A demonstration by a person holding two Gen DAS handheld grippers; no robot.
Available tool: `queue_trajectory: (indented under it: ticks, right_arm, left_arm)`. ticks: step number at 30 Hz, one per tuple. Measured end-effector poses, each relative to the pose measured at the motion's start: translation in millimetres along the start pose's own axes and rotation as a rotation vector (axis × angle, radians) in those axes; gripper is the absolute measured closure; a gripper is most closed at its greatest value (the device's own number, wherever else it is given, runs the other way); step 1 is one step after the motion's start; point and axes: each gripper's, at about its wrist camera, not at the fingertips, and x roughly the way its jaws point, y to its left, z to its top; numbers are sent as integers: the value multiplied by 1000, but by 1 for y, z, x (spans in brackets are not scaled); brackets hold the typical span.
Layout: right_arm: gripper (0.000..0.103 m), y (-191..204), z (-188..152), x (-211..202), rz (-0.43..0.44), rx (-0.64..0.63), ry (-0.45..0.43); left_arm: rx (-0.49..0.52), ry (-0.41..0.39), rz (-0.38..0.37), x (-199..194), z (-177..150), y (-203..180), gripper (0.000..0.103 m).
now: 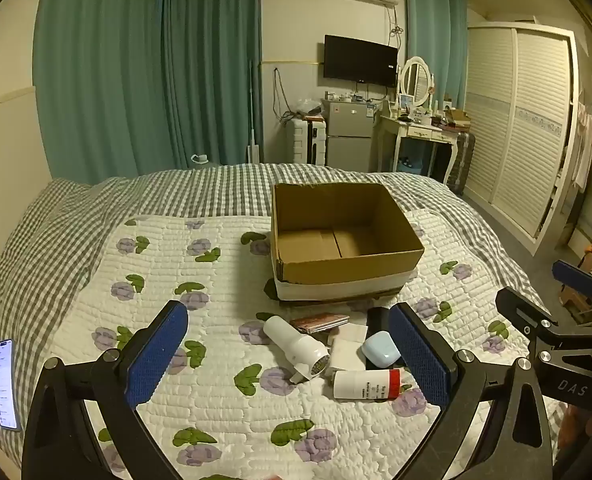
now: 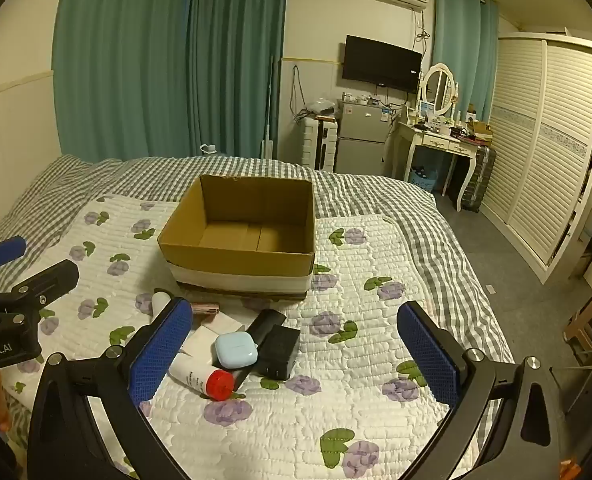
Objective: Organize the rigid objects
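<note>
An open, empty cardboard box (image 1: 347, 276) (image 2: 240, 256) stands on the flowered quilt. In front of it lies a pile: a white lint shaver (image 1: 296, 346), a white bottle with a red cap (image 1: 365, 385) (image 2: 202, 378), a light blue earbud case (image 1: 380, 349) (image 2: 236, 350), a black charger (image 2: 278, 350), a black bar (image 2: 266, 322), a pink-brown flat item (image 1: 319, 322) (image 2: 204, 309) and white flat boxes (image 1: 347, 346) (image 2: 208, 336). My left gripper (image 1: 292, 356) is open above the pile. My right gripper (image 2: 296, 352) is open, the pile near its left finger.
A phone (image 1: 6, 384) with a lit screen lies at the bed's left edge. Beyond the bed stand a small fridge (image 1: 349, 136), a dressing table (image 1: 419, 132) and a white wardrobe (image 1: 519, 128). The floor lies to the right.
</note>
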Motion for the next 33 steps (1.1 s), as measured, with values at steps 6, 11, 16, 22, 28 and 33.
queue_trajectory:
  ticks: [6,11,16,22,28,33]
  right_arm:
    - [0,0,-1,-1,2,2,4]
    - [0,0,0,-1,1,1,4]
    - [0,-1,1,0,3,0,6]
    - [0,-1,-2,-4,0,0,4]
    - [0,-1,-2,-3,1,-1,5]
    - [0,0,-1,-2,-1,-3,7]
  left_arm:
    - [-1,1,3,-1,0,0,1]
    - [-1,4,0,0,0,0,1]
    - [0,5,4,0,-2,1,1]
    - [2,4,2,0,-2,1,1]
    - [0,5,5,0,-2,2,1]
    - [-3,14,11,-2,1,5,1]
